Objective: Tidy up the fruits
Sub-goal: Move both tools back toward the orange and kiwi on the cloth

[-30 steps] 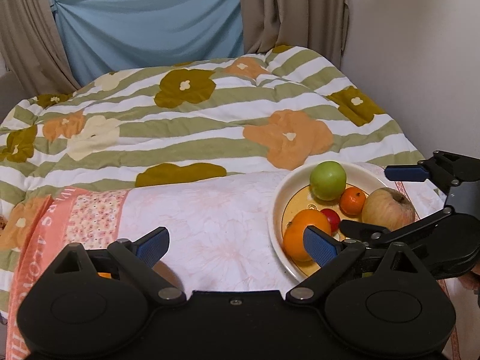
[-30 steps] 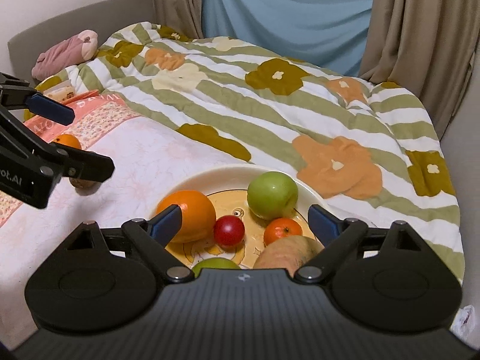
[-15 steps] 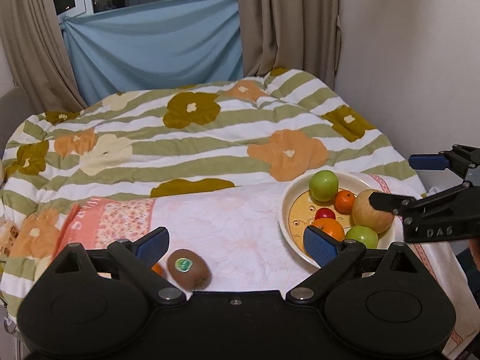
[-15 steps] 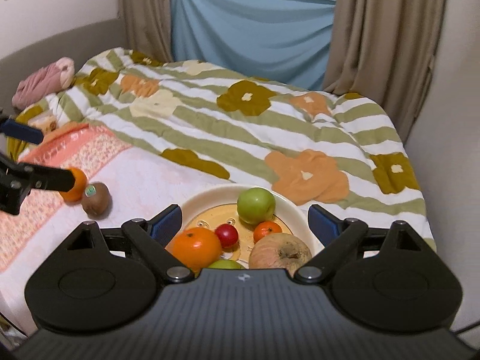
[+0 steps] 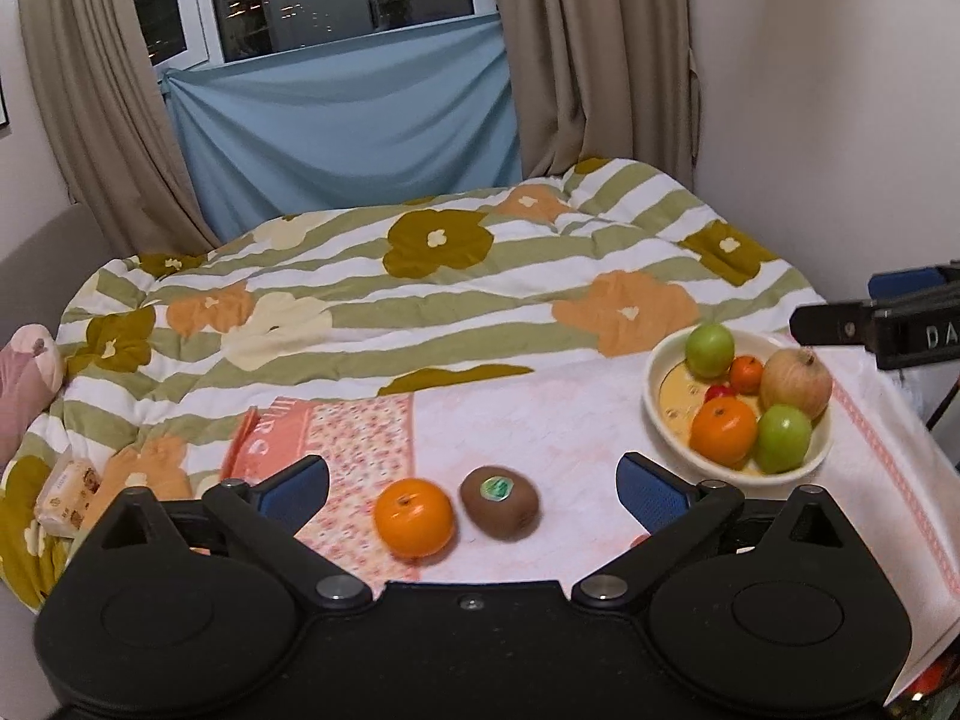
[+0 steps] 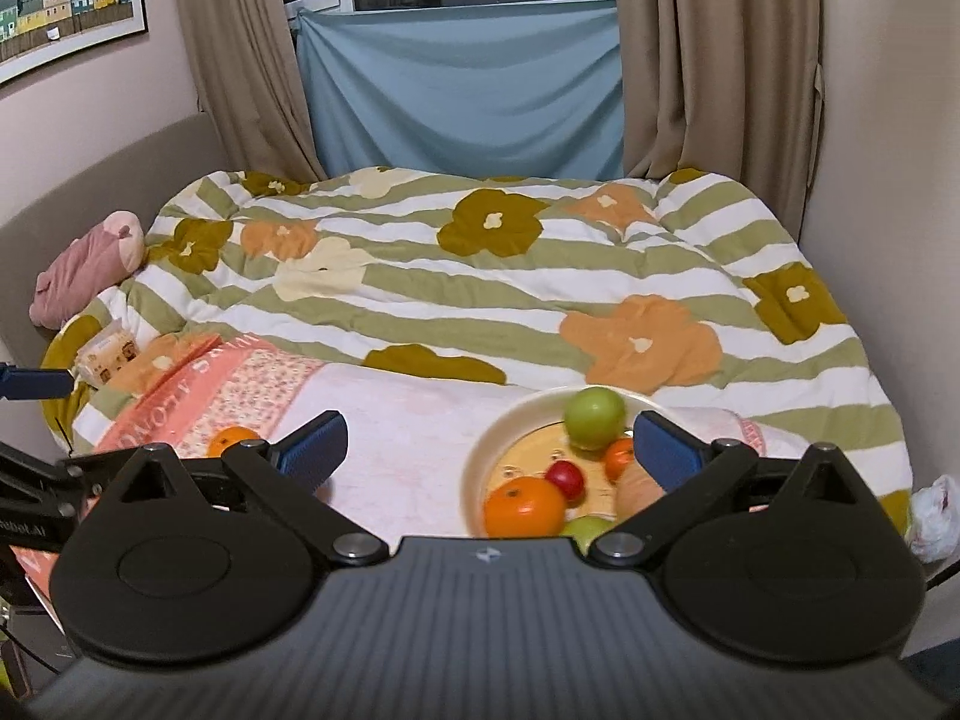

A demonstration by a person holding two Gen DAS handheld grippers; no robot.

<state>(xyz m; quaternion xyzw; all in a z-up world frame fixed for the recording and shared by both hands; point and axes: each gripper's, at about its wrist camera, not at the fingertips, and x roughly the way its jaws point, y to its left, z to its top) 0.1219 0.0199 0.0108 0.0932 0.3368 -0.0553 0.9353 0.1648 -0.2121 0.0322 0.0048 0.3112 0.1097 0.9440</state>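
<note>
My left gripper (image 5: 473,489) is opening wide, empty, over the loose round orange (image 5: 413,517) and brown stickered kiwi (image 5: 499,501); either could roll on the soft pink towel (image 5: 540,420). Right gripper (image 6: 491,443) gapes empty above the cream fruit-filled bowl (image 5: 660,420). Striped floral quilt (image 5: 420,300) beyond; nothing blocks.

The left gripper (image 5: 473,489) hangs above the bed (image 5: 420,300), its jaws opening with nothing pressed between them. Below the gap an orange (image 5: 413,517) and a kiwi (image 5: 499,502) lie just beside each other on a pink cloth (image 5: 540,420). To the right, a cream bowl (image 5: 663,426) holds two green apples, oranges and a brownish fruit. The right gripper's finger (image 5: 840,330) reaches in above the bowl.
</note>
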